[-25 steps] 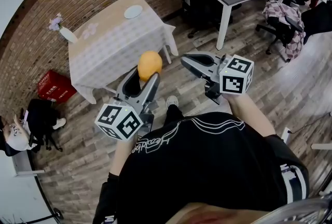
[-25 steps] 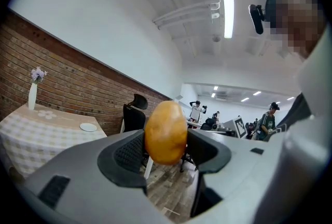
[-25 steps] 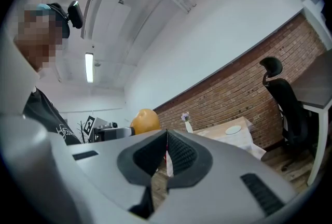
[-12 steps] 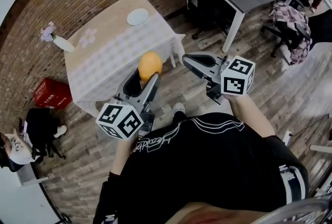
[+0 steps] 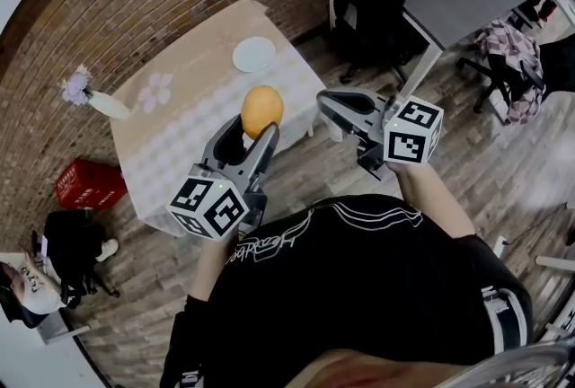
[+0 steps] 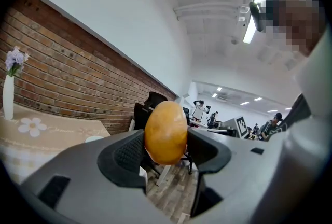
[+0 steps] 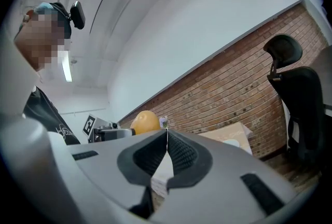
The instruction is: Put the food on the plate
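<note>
My left gripper [image 5: 254, 127] grasps the round orange food [image 5: 261, 110] in the air. The white plate [image 5: 254, 54] on the bench [image 5: 171, 130] sits bare. My right gripper [image 5: 337, 101] has its fingers clenched on nothing. Placing remains.

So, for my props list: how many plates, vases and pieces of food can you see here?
plate: 1
vase: 1
food: 1
total: 3

Food [image 5: 261, 110]: smooth, orange-yellow, egg-shaped, clamped upright between the left gripper [image 5: 250, 127] jaws at frame centre. Plate [image 5: 253, 54]: small, white, round, lying flat on the cloth-covered bench [image 5: 171, 121], upper centre.
</note>
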Demonstrator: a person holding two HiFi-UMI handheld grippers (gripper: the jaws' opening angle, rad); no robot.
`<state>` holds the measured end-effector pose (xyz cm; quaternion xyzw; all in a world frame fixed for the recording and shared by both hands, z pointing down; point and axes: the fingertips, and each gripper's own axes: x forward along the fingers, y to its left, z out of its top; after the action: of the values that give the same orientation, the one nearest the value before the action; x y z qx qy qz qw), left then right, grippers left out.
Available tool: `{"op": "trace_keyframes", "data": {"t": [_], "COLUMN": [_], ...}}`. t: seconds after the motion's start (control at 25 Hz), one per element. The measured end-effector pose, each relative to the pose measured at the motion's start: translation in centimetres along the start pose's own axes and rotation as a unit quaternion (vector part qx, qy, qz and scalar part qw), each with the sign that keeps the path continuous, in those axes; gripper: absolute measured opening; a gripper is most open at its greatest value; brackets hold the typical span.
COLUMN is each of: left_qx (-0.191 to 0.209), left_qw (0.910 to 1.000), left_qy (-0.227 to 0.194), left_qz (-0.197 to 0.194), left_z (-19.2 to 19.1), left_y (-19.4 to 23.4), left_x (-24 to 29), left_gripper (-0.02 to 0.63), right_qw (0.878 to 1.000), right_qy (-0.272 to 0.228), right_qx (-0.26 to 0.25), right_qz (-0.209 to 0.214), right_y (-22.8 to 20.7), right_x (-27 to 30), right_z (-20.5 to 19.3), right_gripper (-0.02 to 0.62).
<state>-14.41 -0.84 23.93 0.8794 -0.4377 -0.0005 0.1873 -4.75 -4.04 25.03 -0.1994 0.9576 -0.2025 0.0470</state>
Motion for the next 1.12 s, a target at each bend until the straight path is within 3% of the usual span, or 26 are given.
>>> {"op": "trace_keyframes", "data": {"t": [0.24,0.48,1.12], "left_qx": [-0.009,-0.031,-0.05], "left_qw": [0.9999,0.9994,0.9965], "left_qy": [0.002,0.015,0.04], "left_qz": [-0.004,0.009,0.054], "left_z": [0.8,-0.4,-0.3], "left_y": [4.8,8.2,16.9], "left_x": [1.7,3.2,12.0], "left_gripper": [0.256,0.256,0.256], "right_qw": [1.0,0.998,0.995], "right_qy": [0.002,0.016,0.043], "right_qx": [0.005,0.041,0.086], "right_qz": [-0.016,-0.04,-0.01], "right_y": [-3.2,-6.7,-17.8], "right_x": [3.5,5.0,11.1], "right_z": [0.2,-1.8,-2.0], "right_gripper": [-0.003,-0.003,-0.003]}}
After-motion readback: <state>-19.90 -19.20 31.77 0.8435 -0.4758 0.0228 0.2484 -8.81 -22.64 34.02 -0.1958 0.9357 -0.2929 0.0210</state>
